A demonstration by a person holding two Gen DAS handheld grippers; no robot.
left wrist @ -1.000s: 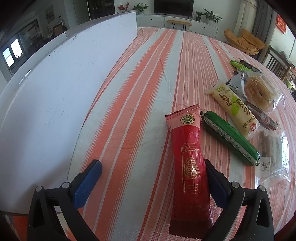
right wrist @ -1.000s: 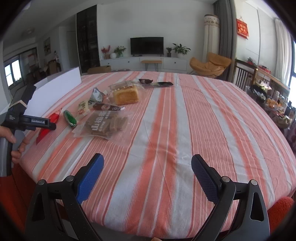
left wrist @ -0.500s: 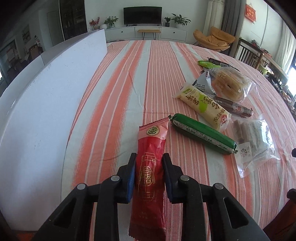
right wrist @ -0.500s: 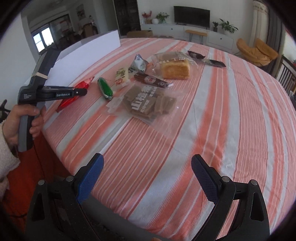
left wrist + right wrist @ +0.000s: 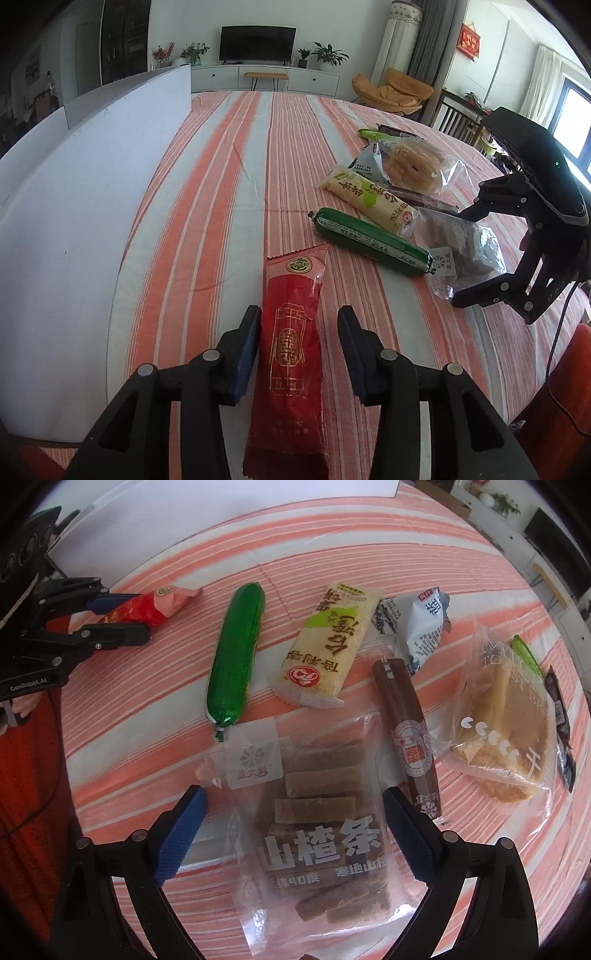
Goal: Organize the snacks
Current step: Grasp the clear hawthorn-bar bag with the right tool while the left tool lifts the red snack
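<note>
Red snack packet [image 5: 293,343] near table edge, bare striped cloth [image 5: 229,177] beyond

Left wrist view: low, near desk [image 5: 229,177], facing 12 o'clock. Right wrist view: steeply downward, close. Both share green sausage [image 5: 369,242] [image 5: 236,650].

Red packet [image 5: 291,354] bottom perhaps cropped.

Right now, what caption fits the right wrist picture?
Open right gripper hovers over a clear bag of brown snack bars on the striped tablecloth.
</note>
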